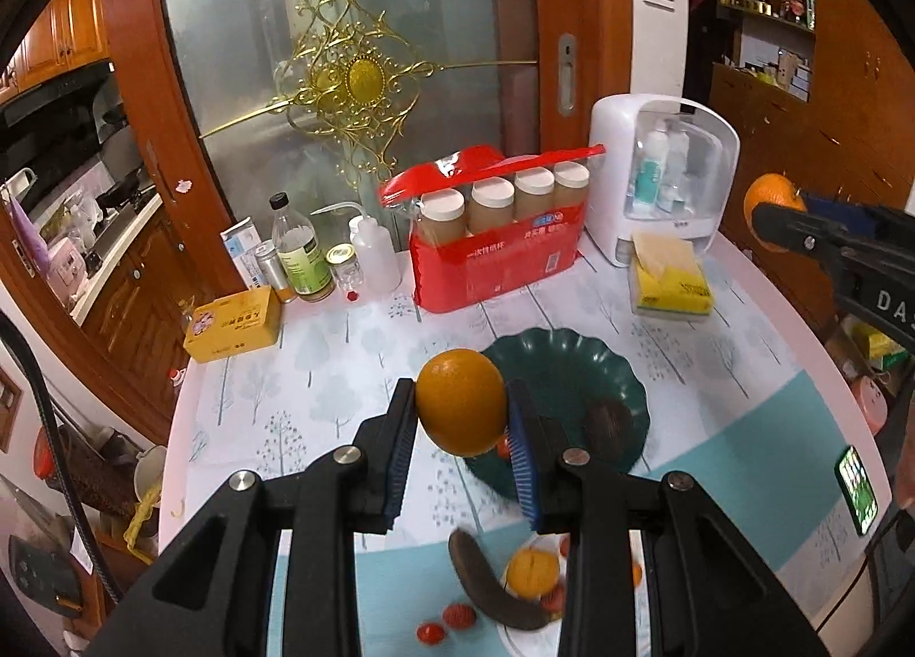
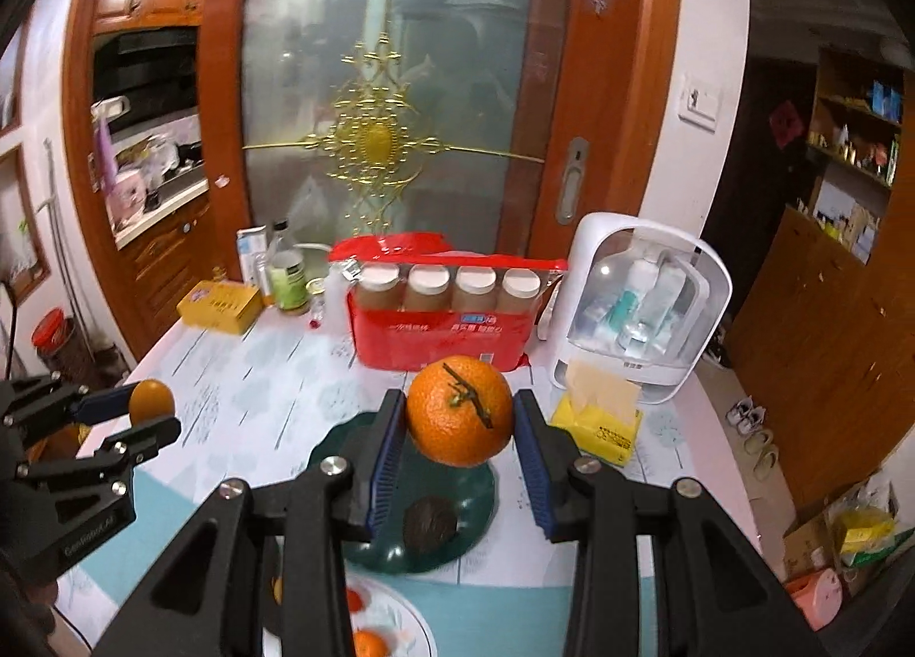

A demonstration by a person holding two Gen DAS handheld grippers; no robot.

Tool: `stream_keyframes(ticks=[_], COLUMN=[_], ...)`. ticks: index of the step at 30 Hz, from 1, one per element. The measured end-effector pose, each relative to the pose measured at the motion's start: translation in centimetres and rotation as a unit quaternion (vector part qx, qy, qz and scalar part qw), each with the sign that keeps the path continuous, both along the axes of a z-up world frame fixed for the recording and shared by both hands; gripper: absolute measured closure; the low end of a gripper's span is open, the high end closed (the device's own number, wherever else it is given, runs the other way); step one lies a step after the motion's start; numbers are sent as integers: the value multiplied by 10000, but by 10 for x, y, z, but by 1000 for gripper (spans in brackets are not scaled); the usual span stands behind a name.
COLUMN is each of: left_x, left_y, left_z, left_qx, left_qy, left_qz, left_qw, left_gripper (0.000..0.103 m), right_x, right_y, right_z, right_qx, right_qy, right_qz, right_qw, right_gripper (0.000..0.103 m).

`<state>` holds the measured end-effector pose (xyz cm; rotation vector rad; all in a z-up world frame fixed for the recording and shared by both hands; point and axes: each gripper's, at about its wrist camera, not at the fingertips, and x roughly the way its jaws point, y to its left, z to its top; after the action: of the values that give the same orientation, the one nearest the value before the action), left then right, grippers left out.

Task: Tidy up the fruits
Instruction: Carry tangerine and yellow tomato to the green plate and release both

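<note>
My left gripper [image 1: 462,417] is shut on a smooth orange [image 1: 461,409] and holds it above the near left rim of a dark green scalloped plate [image 1: 572,365]. My right gripper [image 2: 459,417] is shut on an orange with a stem [image 2: 459,409], above the same green plate [image 2: 474,508]. A dark brown round fruit [image 1: 609,422] lies in the green plate; it also shows in the right wrist view [image 2: 430,524]. A white plate [image 1: 517,637] below holds a small orange [image 1: 532,571], a dark banana [image 1: 492,594] and small red fruits.
At the table's back stand a red pack of paper cups [image 1: 497,251], a white cosmetics box [image 1: 657,188], a yellow tissue pack [image 1: 672,279], a yellow box [image 1: 234,322] and several bottles [image 1: 297,251]. A phone [image 1: 856,488] lies at the right edge.
</note>
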<state>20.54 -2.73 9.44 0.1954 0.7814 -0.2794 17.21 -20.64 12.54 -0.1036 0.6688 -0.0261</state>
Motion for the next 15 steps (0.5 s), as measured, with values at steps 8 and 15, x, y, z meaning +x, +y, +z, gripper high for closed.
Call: stream_keyframes(ticks=[8,15], left_x=[66,112], left_y=[-23,-42], left_z=[-61,-138], left_qx=[-68,5], left_qy=[624,1177], left_qz=[36,-3], left_qw=[9980,9930], left_gripper=[74,74], right_x=[58,106], right_y=[-20,-25], right_z=[-60,-151], right_qx=[517,757], right_qy=[663,1456], right_qz=[-151,-137], right_qw=[9963,9864], right_gripper=[65,65])
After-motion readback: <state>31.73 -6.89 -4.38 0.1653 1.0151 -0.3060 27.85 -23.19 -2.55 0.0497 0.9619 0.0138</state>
